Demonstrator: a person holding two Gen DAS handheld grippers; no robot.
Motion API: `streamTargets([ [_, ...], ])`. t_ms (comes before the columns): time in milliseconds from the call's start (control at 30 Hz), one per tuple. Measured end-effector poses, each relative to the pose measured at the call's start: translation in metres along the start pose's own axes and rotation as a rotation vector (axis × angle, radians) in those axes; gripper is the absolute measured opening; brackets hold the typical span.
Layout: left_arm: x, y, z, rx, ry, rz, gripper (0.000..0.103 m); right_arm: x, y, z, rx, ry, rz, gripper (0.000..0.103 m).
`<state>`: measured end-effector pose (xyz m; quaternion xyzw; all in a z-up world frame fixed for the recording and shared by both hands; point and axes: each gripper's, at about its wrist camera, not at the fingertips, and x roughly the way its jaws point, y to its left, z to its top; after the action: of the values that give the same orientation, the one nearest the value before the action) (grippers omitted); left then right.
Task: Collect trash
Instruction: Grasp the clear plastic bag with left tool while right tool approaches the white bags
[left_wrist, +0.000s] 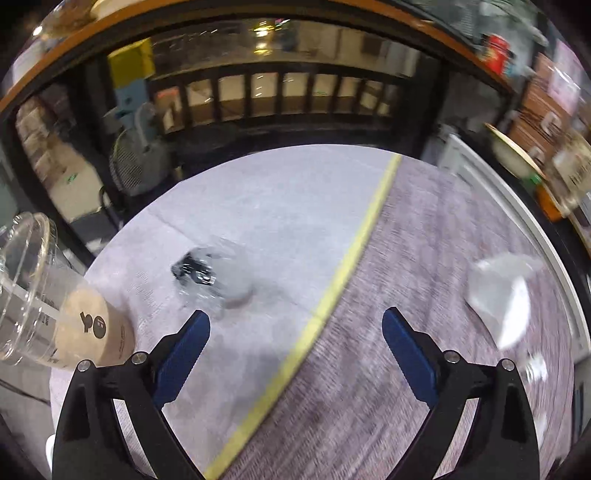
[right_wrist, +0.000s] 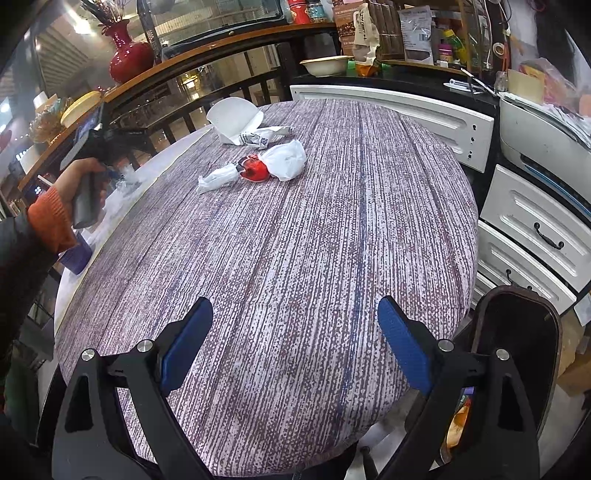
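Note:
In the left wrist view my left gripper (left_wrist: 295, 328) is open and empty above the table, just short of a crumpled clear plastic wrapper with a dark patch (left_wrist: 212, 275). A clear plastic cup with beige drink (left_wrist: 55, 306) stands at the left. A white paper piece (left_wrist: 502, 291) lies at the right. In the right wrist view my right gripper (right_wrist: 295, 317) is open and empty over the near table. Far ahead lie a white paper container (right_wrist: 234, 120), a printed wrapper (right_wrist: 264, 138), a white plastic bag (right_wrist: 288, 158), a red wrapper (right_wrist: 255, 170) and a crumpled white wrapper (right_wrist: 216, 179).
The round table (right_wrist: 332, 240) has a purple-and-white striped cloth with a yellow stripe (left_wrist: 332, 291) beside a plain white part. A dark railing (right_wrist: 207, 96) runs behind it. White drawers (right_wrist: 532, 229) stand at the right. A dark chair back (right_wrist: 517, 332) is near right. A purple cup (right_wrist: 75, 256) sits at the left edge.

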<state>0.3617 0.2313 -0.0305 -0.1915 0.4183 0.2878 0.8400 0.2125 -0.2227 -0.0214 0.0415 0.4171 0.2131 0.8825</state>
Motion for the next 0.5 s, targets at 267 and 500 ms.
streamTargets([
  [267,0.025,0.021,0.023,-0.077,-0.021,0.149,0.085,0.006,0.000,0.003,-0.011,0.014,-0.008,0.090],
  [500,0.008,0.021,0.025,-0.100,-0.109,0.195,0.079,0.018,0.000,0.002,-0.010,0.046,-0.010,0.090],
])
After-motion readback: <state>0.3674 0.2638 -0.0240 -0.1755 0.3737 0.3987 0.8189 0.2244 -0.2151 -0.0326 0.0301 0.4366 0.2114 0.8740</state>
